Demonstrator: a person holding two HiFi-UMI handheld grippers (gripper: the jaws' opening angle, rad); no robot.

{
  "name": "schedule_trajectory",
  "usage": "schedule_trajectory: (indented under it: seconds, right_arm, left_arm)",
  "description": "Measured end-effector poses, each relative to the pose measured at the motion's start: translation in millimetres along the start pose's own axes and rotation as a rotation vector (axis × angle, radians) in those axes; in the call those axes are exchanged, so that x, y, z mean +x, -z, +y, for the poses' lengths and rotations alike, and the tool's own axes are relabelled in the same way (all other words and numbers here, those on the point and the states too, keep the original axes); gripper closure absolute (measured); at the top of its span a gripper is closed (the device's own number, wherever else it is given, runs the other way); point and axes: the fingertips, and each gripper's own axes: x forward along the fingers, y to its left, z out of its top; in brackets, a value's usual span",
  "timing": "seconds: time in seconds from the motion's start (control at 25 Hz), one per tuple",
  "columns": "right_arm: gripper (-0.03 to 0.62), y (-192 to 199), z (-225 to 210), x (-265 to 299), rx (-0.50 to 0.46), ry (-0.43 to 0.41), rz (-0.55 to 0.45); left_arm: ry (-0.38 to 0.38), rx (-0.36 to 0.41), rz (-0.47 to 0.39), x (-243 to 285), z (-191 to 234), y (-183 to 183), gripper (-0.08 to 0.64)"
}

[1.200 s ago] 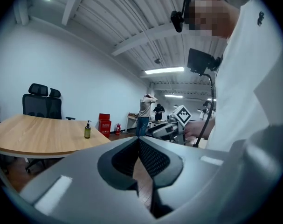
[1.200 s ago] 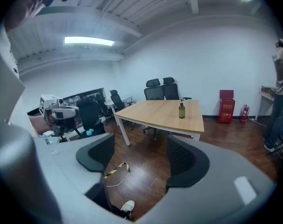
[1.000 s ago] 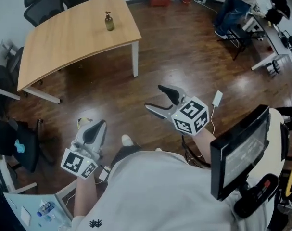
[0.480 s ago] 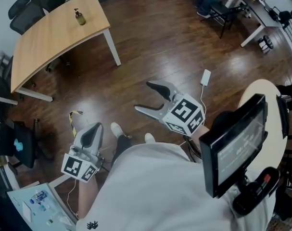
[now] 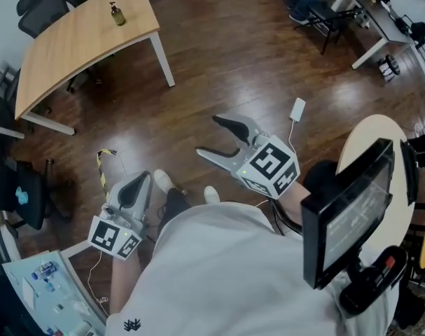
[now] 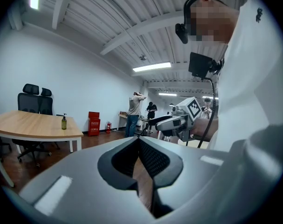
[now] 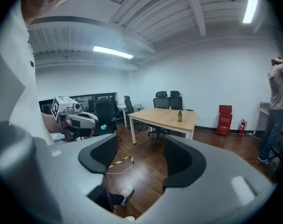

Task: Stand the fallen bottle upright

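**Bottle upright on the far surface, both hand-held grippers empty**

- Left hand-held gripper [image 5: 138,185]: held low by the person's hip. Its own view shows the jaws pressed together with nothing between them.
- Right hand-held gripper [image 5: 216,138]: jaws spread wide, with only floor [image 5: 219,68] showing in the gap.
- Marker cube [image 5: 267,166]: square black-and-white patterns, no readable text.
- Screen [image 5: 345,208]: hangs at the person's chest on the right. Too dim to read.
- On the floor: a yellow-and-black striped cable [image 5: 100,170] just beside the left gripper, and a white power adapter [image 5: 297,108] beyond the right gripper.
- Bottle [image 5: 117,14]: olive with a black pump top, standing upright near the far end of the wooden surface [image 5: 79,44], well apart from both grippers. Label too small to read.
- Office chairs [image 5: 40,9]: black, behind the surface.
- Red cabinet [image 7: 224,113] and fire extinguisher [image 7: 242,114]: against the back wall. A person [image 7: 277,101] stands at the right edge.
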Motion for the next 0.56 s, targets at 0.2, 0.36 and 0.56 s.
schedule_trajectory:
  seconds: [0.2, 0.36, 0.56]
  right_arm:
    - [0.282, -3, -4, -1, 0.003, 0.011, 0.001]
    - [0.288, 0, -10, 2, 0.011, 0.025, 0.023]
    - [0.288, 2, -21, 16, 0.025, 0.057, 0.045]
  left_arm:
    - [0.003, 0.004, 0.006, 0, 1, -4, 0.56]
    - [0.014, 0.0, 0.005, 5, 7, -5, 0.56]
    - [0.043, -0.011, 0.004, 13, 26, -3, 0.56]
